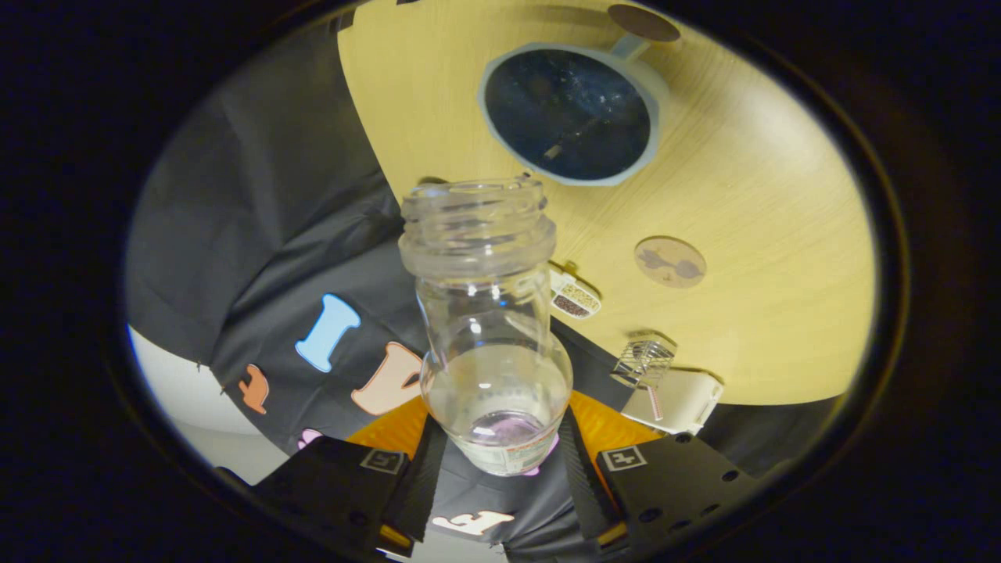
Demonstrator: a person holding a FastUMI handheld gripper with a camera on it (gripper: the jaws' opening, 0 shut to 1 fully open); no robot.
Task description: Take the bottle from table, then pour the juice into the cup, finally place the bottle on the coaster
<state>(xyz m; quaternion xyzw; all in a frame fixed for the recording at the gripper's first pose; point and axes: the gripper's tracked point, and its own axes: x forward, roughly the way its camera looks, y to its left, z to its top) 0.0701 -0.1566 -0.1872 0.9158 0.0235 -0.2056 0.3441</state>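
so the fingers point(500, 469) were pinching the clear plastic bottle point(485, 328) low on its body, one finger on each side of the base, at the bottom centre of the frame. the bottle's long axis ran straight away from the fingers up toward the middle of the frame, open threaded mouth farthest out, no cap on it. the whole view looked rolled over, with the pale wooden surface point(751, 203) filling the upper right, so my guess is the bottle was tipped toward a pour. it looked pretty much empty, maybe a thin pinkish trace near the base, hard to tell.

the thing that mattered: the grey-blue cup with the dark inside point(569, 113) sat just beyond the bottle's mouth and a bit to the right, in the upper centre, handle pointing to the top right. mouth and cup rim nearly lined up but didn't seem to touch.

the round tan cork coaster with a dark print point(670, 262) sat right of the bottle's neck, mid-right of frame, apart from the cup. so for the last step i'd say the bottle needed swinging right, then set upright on it.

a small seasoning box point(575, 297) and a white gadget with a wire coil point(665, 383) lay near the surface edge, lower right.
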